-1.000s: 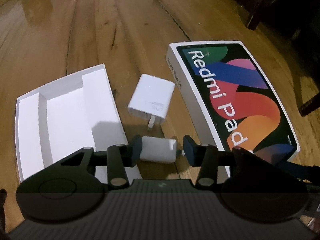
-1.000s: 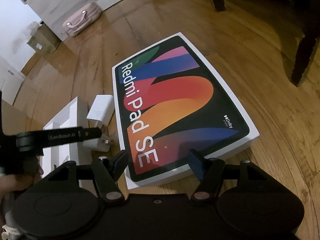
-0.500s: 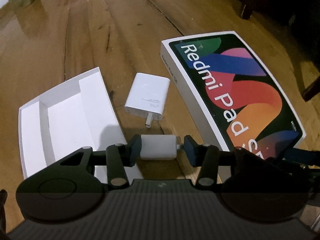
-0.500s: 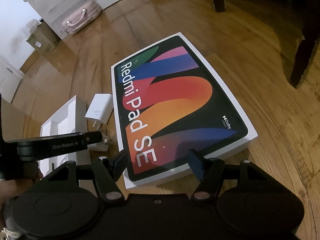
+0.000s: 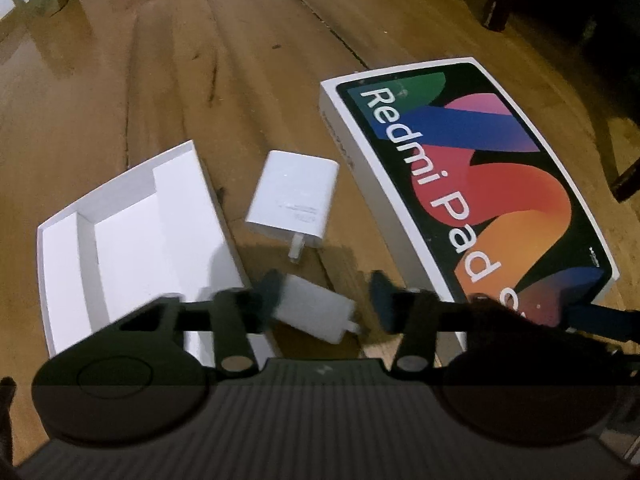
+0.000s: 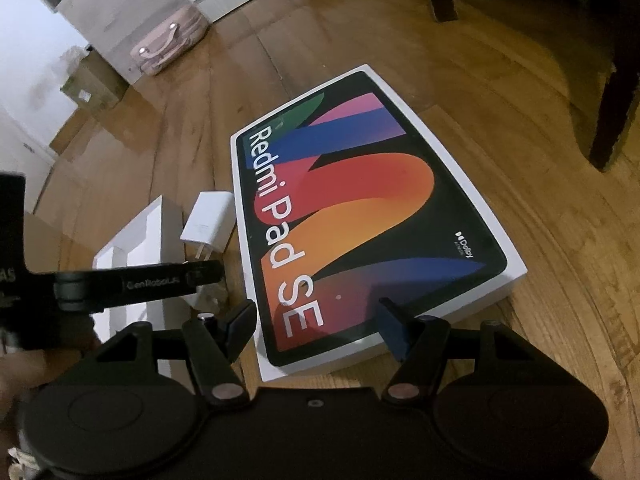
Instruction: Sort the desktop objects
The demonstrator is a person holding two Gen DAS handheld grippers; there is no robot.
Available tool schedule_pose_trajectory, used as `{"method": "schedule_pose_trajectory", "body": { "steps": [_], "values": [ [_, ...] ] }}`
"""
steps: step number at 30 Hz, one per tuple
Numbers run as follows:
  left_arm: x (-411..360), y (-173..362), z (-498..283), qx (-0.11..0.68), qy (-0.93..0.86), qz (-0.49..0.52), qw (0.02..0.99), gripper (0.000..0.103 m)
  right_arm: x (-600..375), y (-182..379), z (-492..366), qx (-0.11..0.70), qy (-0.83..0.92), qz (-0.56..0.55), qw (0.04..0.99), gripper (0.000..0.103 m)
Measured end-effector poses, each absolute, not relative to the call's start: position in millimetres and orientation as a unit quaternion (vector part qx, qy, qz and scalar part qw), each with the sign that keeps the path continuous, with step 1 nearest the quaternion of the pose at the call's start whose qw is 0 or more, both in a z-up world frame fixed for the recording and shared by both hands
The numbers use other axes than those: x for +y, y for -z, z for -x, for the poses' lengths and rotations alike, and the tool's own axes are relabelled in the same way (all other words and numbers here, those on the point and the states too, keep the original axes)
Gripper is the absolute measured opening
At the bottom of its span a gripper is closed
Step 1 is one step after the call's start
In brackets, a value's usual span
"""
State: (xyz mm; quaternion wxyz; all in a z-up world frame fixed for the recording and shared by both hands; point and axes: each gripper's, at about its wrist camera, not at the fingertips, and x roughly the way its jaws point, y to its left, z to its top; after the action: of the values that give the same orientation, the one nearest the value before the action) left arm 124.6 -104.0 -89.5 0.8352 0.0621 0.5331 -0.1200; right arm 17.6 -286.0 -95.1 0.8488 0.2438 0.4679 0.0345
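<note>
Left wrist view: left tool [image 5: 324, 300] spread; small charger [image 5: 316, 312] tilted between fingers, touching left one.

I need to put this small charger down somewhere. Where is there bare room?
Free: the white cardboard tray's compartments, and the wooden floor beyond the tray and the colourful Redmi Pad SE box. Crowded: the strip between tray and box, taken by the larger white charger and the left claw around the small white charger.

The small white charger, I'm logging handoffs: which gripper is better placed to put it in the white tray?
Left gripper: small charger lies between its fingers, white tray alongside. Right gripper hovers over the Redmi box.
</note>
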Motion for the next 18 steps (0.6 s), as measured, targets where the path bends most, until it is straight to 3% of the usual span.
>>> {"method": "schedule_pose_trajectory", "body": {
  "steps": [9,13,16,18],
  "values": [
    [-91.9,80.5,-116.1,0.549,0.145,0.000,0.823,0.040,-298.7,96.3,-16.5,0.464,-0.025,-0.259,0.847,0.071],
    [-89.1,79.9,-110.5,0.548,0.147,-0.009,0.823,0.045,-298.4,96.4,-16.7,0.463,-0.025,-0.258,0.848,0.071],
    [-92.9,88.2,-109.8,0.545,0.165,-0.023,0.822,0.058,-295.1,96.0,-16.9,0.464,-0.026,-0.253,0.849,0.071],
    [-94.8,95.2,-109.8,0.537,0.181,-0.027,0.824,0.060,-292.1,94.8,-17.1,0.465,-0.021,-0.242,0.851,0.071]
  ]
}}
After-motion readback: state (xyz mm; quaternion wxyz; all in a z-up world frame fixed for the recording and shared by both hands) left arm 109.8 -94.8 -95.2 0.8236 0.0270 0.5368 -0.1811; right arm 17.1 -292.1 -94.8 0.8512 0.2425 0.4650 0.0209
